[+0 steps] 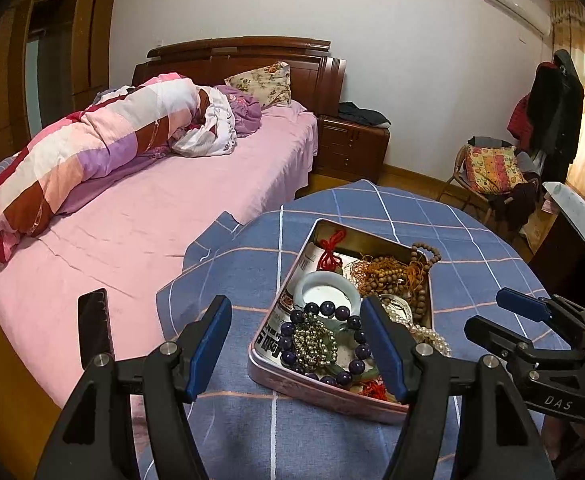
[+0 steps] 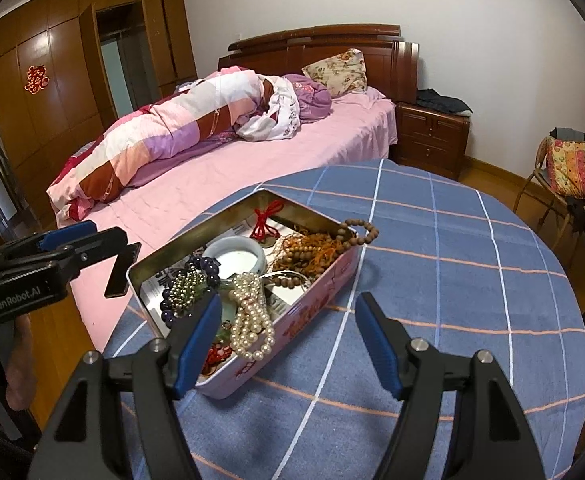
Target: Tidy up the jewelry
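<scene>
A tin box (image 2: pixel 312 280) sits on the counter (image 2: pixel 452 280), just ahead of both tongs and within easy reach of either. The left tongs (image 1: pixel 296 344) and right tongs (image 2: pixel 288 336) are spread wide, grasping nothing. All the jewelry lies heaped in the tin: purple bead bracelet (image 1: pixel 332 312), pearl strand (image 2: pixel 252 320), jade bangle (image 2: pixel 236 258), wooden prayer beads (image 2: pixel 320 246) spilling over the far rim, and a red knot (image 2: pixel 266 222). That fits both gathered and awaiting sorting. The tongs read "DAS" and "GenRobot.AI".

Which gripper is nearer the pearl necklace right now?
Right. The right gripper hangs just over the pearl necklace at the tin's near corner. The left gripper hovers across the tin, above the purple beads.
</scene>
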`<action>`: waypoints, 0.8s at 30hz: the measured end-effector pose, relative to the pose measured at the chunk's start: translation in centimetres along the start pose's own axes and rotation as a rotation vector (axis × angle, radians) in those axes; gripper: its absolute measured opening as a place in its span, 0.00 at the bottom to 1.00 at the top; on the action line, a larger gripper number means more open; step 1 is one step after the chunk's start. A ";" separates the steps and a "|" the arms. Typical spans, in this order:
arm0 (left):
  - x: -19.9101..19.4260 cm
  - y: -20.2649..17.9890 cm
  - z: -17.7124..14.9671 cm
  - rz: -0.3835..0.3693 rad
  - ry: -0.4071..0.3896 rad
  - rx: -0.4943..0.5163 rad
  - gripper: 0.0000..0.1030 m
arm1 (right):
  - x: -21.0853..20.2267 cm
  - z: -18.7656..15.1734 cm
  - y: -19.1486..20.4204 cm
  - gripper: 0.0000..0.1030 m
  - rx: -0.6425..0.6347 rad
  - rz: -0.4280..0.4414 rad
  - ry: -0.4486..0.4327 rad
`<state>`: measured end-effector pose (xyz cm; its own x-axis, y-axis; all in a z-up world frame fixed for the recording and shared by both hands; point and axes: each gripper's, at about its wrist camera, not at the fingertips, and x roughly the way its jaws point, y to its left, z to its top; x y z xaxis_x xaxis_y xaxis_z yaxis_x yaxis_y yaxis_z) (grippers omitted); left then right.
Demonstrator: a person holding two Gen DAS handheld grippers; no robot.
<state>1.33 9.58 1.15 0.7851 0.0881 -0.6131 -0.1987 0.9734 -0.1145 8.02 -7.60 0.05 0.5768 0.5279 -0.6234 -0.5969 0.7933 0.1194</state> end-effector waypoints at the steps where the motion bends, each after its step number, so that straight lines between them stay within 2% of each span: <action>1: 0.0 0.0 0.0 0.000 0.002 -0.001 0.65 | 0.0 0.0 0.0 0.71 0.001 0.001 0.000; 24: 0.0 0.0 0.0 0.004 0.004 0.000 0.65 | 0.1 -0.3 0.1 0.71 0.001 0.008 0.010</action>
<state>1.36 9.57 1.15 0.7823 0.0911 -0.6162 -0.2016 0.9730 -0.1121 7.82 -7.55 -0.24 0.5667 0.5309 -0.6301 -0.6010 0.7895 0.1247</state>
